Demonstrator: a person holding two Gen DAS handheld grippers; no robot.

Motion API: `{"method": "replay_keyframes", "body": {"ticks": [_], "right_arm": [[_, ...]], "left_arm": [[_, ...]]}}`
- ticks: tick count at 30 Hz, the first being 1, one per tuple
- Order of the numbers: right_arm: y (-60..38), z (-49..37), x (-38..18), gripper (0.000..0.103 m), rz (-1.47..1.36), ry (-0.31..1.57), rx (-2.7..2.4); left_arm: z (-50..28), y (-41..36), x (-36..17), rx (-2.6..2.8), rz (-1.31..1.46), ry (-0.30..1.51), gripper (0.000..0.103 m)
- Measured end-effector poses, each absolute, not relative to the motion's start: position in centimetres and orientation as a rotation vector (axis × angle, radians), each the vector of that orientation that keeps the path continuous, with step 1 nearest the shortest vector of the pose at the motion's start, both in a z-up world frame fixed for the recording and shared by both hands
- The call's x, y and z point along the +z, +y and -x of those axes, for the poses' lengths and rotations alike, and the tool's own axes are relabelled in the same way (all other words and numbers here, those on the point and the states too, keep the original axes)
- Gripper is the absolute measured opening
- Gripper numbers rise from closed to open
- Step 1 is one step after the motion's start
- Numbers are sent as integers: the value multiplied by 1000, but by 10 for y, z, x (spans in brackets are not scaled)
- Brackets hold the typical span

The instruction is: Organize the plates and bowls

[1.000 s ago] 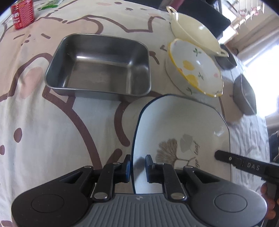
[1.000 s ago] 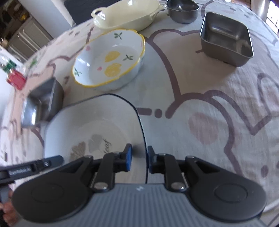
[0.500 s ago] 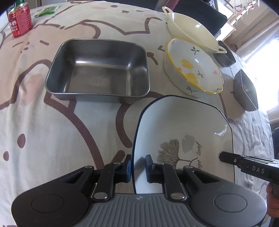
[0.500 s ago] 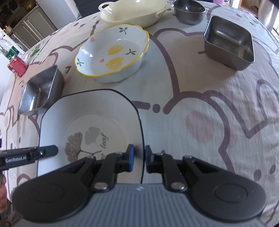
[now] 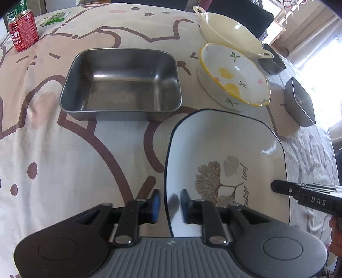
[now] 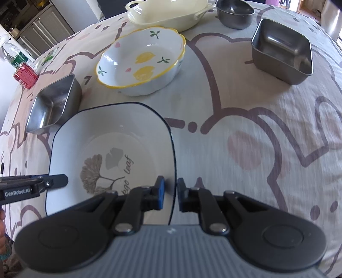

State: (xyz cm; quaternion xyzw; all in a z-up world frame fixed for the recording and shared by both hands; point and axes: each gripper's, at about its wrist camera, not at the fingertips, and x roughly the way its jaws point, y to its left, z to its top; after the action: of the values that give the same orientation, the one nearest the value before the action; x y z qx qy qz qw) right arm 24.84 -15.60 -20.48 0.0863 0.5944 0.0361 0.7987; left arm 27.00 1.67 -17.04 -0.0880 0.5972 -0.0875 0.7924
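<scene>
While both grippers [image 5: 168, 205] [image 6: 170, 196] straddle its edges, the plate [image 5: 224, 149] nears the lemon bowl [image 5: 233, 77].

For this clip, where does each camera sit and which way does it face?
Left wrist: on the left tool, looking forward across the table; its fingers straddle the left rim of the ginkgo plate; the right tool's tip and a bit of hand enter at right.
Right wrist: on the right tool, fingers straddling the plate's right rim; the left tool's tip enters at left.
Shared: plate, lemon bowl, cream dish.
</scene>
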Motion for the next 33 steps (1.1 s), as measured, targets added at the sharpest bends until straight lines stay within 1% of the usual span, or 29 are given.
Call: {"method": "replay_keyframes", "body": {"ticks": [1, 2, 3, 5, 6, 7, 8, 10, 11, 14, 15, 16, 17, 25, 33], "right_arm": [[-155, -248, -204, 16, -182, 1277, 78], [-155, -247, -204, 17, -176, 1279, 76], [-154, -246, -203, 19, -172, 1279, 75], [-154, -243, -202, 24, -165, 1276, 71], [-155, -242, -201, 31, -164, 1272, 71], [-156, -241, -200, 40, -164, 1267, 72], [-157, -240, -198, 44, -164, 1260, 75], [-157, -237, -195, 60, -157, 1249, 80], [-157, -236, -194, 63, -153, 1246, 81], [-156, -231, -191, 79, -144, 1234, 88], [-156, -230, -190, 91, -145, 1234, 91], [-157, -229, -189, 99, -147, 1230, 93], [-158, -227, -187, 102, -149, 1223, 95], [-169, -212, -158, 103, -157, 1094, 84], [-184, -210, -117, 103, -197, 876, 66]], "left_arm": [[-269, 16, -170, -189, 181, 1284, 41], [-267, 16, -169, -188, 174, 1282, 47], [-266, 16, -168, -187, 169, 1280, 49], [-264, 16, -166, -191, 165, 1277, 61], [-263, 15, -166, -191, 163, 1274, 65], [-262, 15, -165, -191, 160, 1270, 75], [-261, 14, -164, -192, 155, 1265, 83], [-259, 13, -162, -197, 145, 1259, 88], [-258, 12, -161, -199, 138, 1256, 92], [-255, 10, -158, -201, 114, 1242, 100], [-255, 10, -156, -201, 109, 1235, 101], [-254, 10, -154, -200, 106, 1226, 102], [-253, 10, -152, -200, 103, 1215, 103], [-251, 12, -124, -214, 102, 1091, 103], [-265, 14, -83, -210, 118, 902, 103]]}}
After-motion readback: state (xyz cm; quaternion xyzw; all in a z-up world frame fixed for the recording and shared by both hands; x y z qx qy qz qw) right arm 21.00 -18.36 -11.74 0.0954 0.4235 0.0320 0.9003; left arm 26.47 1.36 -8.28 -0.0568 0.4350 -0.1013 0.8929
